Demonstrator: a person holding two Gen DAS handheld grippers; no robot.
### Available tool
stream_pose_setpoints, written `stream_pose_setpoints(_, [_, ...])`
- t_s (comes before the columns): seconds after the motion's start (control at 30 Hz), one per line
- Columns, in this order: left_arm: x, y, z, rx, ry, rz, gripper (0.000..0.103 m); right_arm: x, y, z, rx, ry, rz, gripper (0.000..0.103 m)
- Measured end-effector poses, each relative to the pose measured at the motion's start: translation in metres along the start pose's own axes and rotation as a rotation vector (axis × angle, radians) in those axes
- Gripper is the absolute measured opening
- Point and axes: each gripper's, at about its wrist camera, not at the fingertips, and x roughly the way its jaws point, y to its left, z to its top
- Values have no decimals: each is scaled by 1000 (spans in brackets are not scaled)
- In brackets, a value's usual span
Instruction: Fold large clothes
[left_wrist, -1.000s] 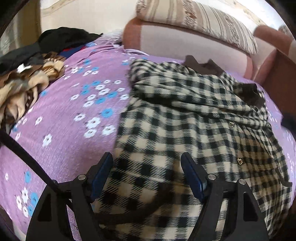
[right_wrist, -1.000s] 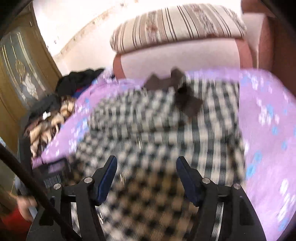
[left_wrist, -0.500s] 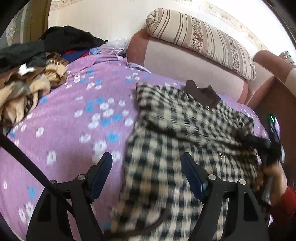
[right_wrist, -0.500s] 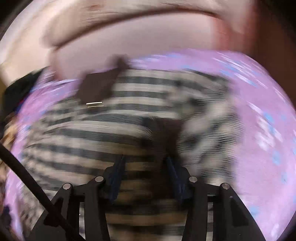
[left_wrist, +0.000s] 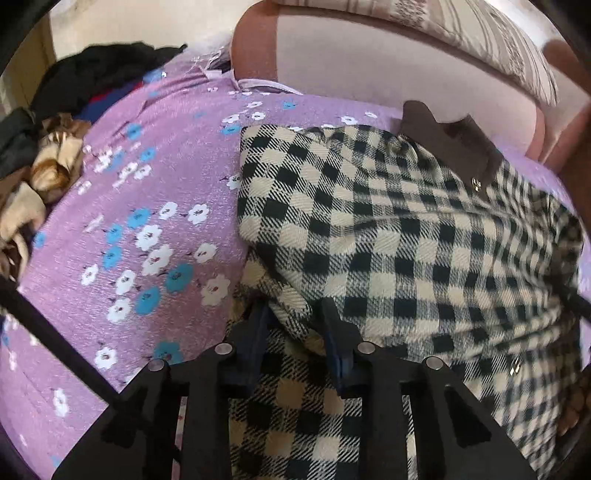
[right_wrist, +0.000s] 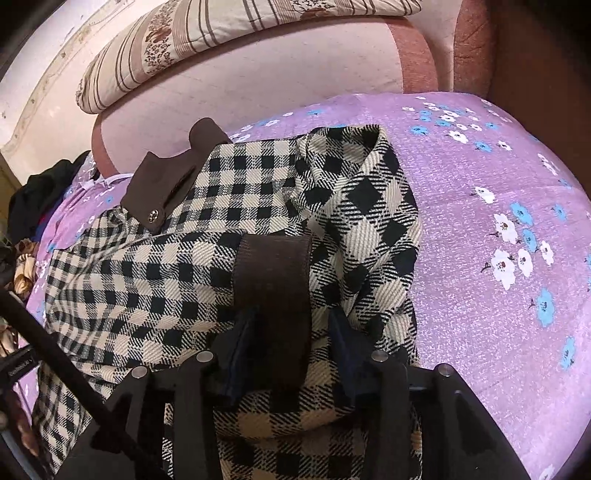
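Observation:
A black-and-cream checked coat (left_wrist: 406, 236) with a brown collar (left_wrist: 450, 144) lies on a purple flowered bedspread (left_wrist: 147, 206). My left gripper (left_wrist: 293, 325) is shut on a fold at the coat's left edge. In the right wrist view the coat (right_wrist: 155, 266) lies with its sleeve folded over the body. My right gripper (right_wrist: 284, 332) is shut on the sleeve's brown cuff (right_wrist: 273, 273). The brown collar (right_wrist: 170, 177) lies at the far left of that view.
A pile of dark and tan clothes (left_wrist: 44, 155) lies at the bed's far left. A pink headboard (left_wrist: 388, 62) with a striped pillow (right_wrist: 229, 40) on top stands behind the coat. Bare bedspread (right_wrist: 498, 229) lies to the coat's right.
Both grippers have closed: the left on the coat's left edge, the right on the brown cuff. Both moved in closer over the coat.

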Motion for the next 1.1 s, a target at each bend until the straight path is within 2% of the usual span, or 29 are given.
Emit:
stream_pose_setpoints(0.1, [-15, 0, -7, 40, -4, 10, 30, 0, 1, -1, -11, -8, 5, 50])
stream_pose_setpoints(0.13, [-24, 4, -9, 36, -11, 1, 33, 0, 2, -1, -20, -5, 12, 59])
stream_pose_setpoints(0.17, [-33, 8, -12, 27, -22, -10, 36, 1, 6, 2, -45, 12, 29, 61])
stream_pose_setpoints(0.2, [-47, 17, -16, 11, -42, -22, 45, -1, 9, 4, -69, 34, 20, 61])
stream_pose_setpoints(0.23, [-56, 22, -20, -1, -55, -28, 59, -7, 10, 7, -83, 66, 16, 62])
stream_pose_setpoints(0.3, [-79, 42, -34, -36, -91, -45, 72, -29, 5, 7, -62, 57, 63, 65])
stream_pose_setpoints(0.37, [-89, 59, -48, -54, -94, -59, 73, -61, -8, 2, -18, 14, 131, 78])
stream_pose_setpoints(0.43, [-92, 78, -64, -77, -70, -82, 74, -90, -34, -12, 40, 0, 170, 79])
stream_pose_setpoints(0.5, [-86, 95, -81, -124, -27, -127, 74, -102, -57, -29, 88, 26, 177, 79])
stream_pose_setpoints(0.63, [-68, 116, -113, -246, 74, -328, 74, -111, -101, -75, 181, 83, 204, 80])
stream_pose_setpoints(0.7, [-75, 115, -123, -240, 45, -363, 73, -110, -114, -97, 240, 95, 271, 80])
stream_pose_setpoints(0.77, [-77, 111, -130, -252, 67, -465, 73, -118, -118, -114, 280, 60, 338, 80])
stream_pose_setpoints(0.83, [-79, 104, -139, -255, 111, -607, 72, -119, -118, -126, 332, 74, 433, 80])
stream_pose_setpoints(0.87, [-80, 100, -144, -246, 118, -634, 71, -119, -113, -132, 339, 85, 472, 80])
stream_pose_setpoints(0.97, [-90, 92, -158, -216, 110, -649, 69, -121, -95, -148, 311, 124, 530, 80])
stream_pose_setpoints(1.1, [-101, 96, -183, -249, 120, -701, 61, -127, -75, -173, 288, 173, 601, 80])
